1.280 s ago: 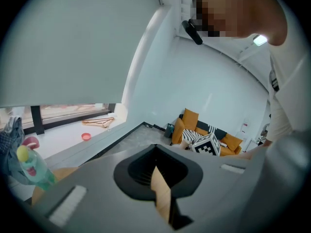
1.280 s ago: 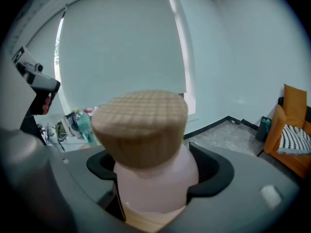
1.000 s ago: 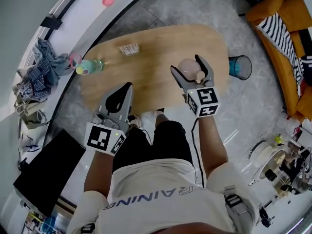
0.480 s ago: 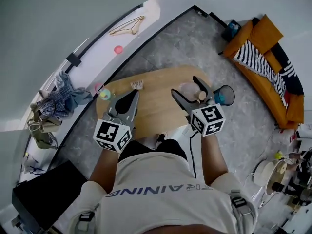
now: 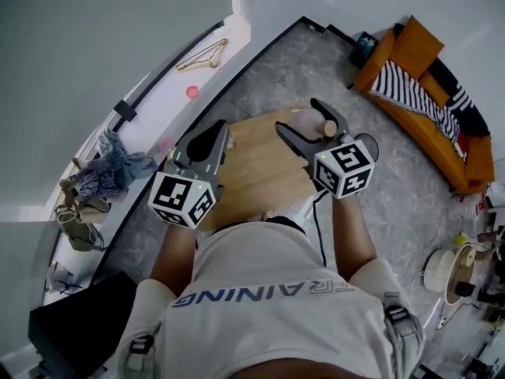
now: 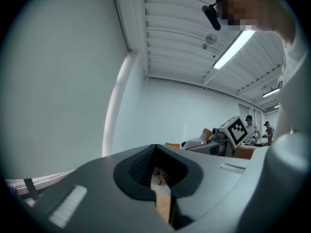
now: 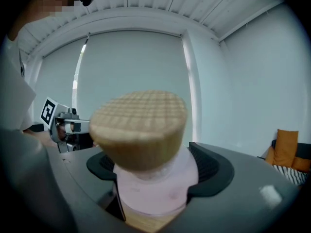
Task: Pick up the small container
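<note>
A pale, bare room with a grey stone floor. In the middle is an oval wooden surface, and the person stands at its near edge with a pair of tongs in each hand.

The right tongs are spread wide and clamped on the small container, a pale pink bottle with a cork stopper. Its body sits deep between the ribbed pads, which press on it from both sides. Its long axis runs crosswise to the grip: the stopper end rises out above the jaws and leans back toward the tongs' marker cube, and the base points down. A patch of wood shows in the gap under it. It is held out over the far end of the surface, and it looks raised off the wood.

The left tongs are held level beside the right pair. Their jaws are drawn together with nothing between them.

An orange sofa lies well off beyond the right tongs. A heap of clothes lies out past the left tongs, by the wall.
</note>
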A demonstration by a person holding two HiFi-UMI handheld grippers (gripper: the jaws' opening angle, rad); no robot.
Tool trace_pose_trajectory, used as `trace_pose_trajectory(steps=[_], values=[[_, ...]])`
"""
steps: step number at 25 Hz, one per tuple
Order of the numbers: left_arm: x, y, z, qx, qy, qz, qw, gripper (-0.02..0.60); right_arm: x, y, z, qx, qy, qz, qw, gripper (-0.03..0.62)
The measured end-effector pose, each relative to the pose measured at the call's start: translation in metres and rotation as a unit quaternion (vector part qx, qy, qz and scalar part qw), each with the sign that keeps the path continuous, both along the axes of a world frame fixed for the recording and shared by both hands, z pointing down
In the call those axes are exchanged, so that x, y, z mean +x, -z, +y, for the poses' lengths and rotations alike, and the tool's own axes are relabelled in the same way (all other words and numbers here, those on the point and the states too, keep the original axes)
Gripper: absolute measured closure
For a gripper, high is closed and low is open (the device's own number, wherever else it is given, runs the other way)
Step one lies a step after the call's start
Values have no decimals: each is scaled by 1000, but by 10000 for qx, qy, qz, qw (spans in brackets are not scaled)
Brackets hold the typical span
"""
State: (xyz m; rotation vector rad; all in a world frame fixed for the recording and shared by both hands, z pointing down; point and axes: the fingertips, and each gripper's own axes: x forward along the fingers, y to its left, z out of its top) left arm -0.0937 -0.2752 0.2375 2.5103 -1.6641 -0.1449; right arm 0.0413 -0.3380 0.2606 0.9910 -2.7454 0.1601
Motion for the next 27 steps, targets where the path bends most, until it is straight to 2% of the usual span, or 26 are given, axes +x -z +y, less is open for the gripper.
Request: trace_pose_trajectory(steps=[14,27], values=[[-3,5,4,28,108,6,9999,581,0,2,6,50,2,78,10000,166],[3,2,2,-2,41,18,10000,581,3,0,7,51,4,169,9998,166]])
